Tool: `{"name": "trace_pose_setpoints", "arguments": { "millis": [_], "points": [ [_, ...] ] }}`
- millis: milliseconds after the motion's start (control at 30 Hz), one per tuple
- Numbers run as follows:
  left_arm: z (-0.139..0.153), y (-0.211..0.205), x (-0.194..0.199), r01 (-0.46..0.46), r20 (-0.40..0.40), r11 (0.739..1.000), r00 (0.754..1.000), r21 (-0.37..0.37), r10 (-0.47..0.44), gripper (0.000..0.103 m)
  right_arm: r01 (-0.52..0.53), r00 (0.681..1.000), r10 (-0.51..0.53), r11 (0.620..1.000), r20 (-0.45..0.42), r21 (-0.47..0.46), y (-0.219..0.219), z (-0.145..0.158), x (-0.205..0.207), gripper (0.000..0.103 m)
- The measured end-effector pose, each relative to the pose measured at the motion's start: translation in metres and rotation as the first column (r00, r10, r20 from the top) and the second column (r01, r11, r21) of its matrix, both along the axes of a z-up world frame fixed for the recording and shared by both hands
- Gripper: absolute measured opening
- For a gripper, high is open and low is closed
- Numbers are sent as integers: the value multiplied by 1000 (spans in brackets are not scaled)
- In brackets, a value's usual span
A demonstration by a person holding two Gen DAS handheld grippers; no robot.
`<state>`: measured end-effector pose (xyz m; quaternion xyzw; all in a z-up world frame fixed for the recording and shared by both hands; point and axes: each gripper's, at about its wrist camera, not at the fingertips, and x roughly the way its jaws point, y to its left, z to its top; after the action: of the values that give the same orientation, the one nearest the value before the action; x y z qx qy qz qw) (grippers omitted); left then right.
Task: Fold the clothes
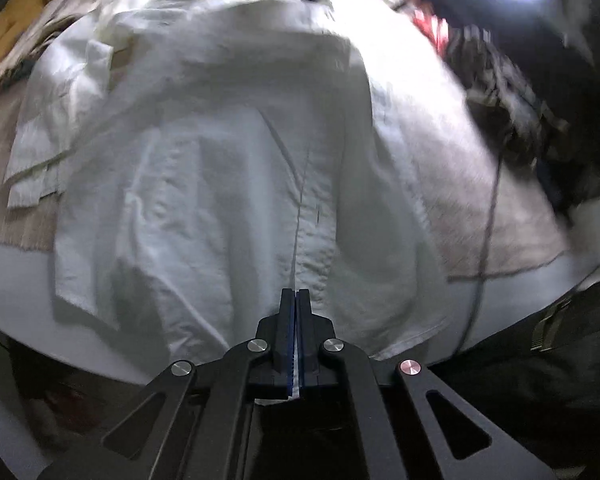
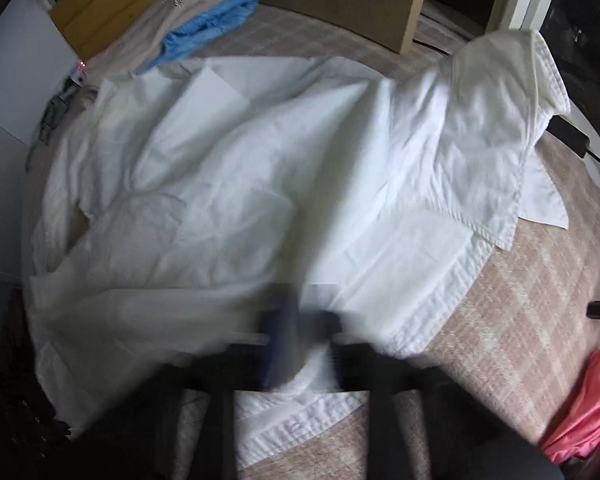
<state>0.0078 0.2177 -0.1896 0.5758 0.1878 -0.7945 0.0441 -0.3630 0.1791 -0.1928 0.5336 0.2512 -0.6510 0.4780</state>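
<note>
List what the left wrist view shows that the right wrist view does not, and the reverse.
Only the left wrist view: the left hand-held gripper shut on the white shirt's hem, and dark patterned clothes. Only the right wrist view: the blurred right hand-held gripper, a pink garment and the shirt's cuff. Both: the shirt, the blue garment and the beige cover.

The left gripper (image 1: pixel 296 300) has its two black fingers (image 1: pixel 286 320) pressed together on the near hem of a white shirt (image 1: pixel 220 168), with a strip of white cloth caught between the blue pads. The shirt lies spread and creased over a beige woven cover (image 1: pixel 512 216). A heap of dark patterned clothes (image 1: pixel 512 92) sits at the upper right, blurred.
</note>
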Motion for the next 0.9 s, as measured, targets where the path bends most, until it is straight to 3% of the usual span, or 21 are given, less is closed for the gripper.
{"name": "trace_pose_setpoints", "arguments": {
  "millis": [200, 300, 433, 500, 533, 600, 633, 667, 800, 900],
  "points": [
    [43, -24, 11, -82, -108, 992, 990, 96, 92, 0, 22, 998, -30, 991, -56, -134, 5, 53, -15, 2],
    [59, -21, 5, -69, -153, 988, 984, 141, 90, 0, 7, 986, -27, 993, -166, -120, 0, 72, -16, 2],
    [42, 7, -18, 20, -157, 988, 988, 153, 5, 0, 41, 979, -53, 997, -197, -66, -21, 61, -25, 2],
    [26, 14, -28, 38, -107, 988, 994, 153, -21, 1, 53, 973, -59, 998, -221, -33, -36, 41, -31, 3],
    [17, 16, -32, 41, -67, 988, 997, 152, -31, 0, 55, 973, -56, 998, -223, -12, -41, 30, -34, 4],
    [2, 18, -38, 48, 5, 987, 999, 151, -49, 1, 58, 979, -45, 996, -201, 61, -42, 12, -36, 19],
    [8, 15, -32, 47, -6, 987, 999, 155, -47, 1, 71, 978, -54, 995, -201, 75, -39, 10, -37, 32],
    [16, 11, -25, 45, -19, 987, 999, 157, -43, 4, 82, 976, -65, 994, -206, 72, -33, 12, -37, 37],
    [62, -30, 17, -15, -84, 995, 996, 95, 23, 17, 147, 970, -140, 989, -198, 19, 0, 36, -33, 37],
    [57, -61, 27, 5, -64, 999, 998, 36, -3, 26, 185, 976, -191, 981, -106, -63, 38, 63, -9, 38]
  ]
}}
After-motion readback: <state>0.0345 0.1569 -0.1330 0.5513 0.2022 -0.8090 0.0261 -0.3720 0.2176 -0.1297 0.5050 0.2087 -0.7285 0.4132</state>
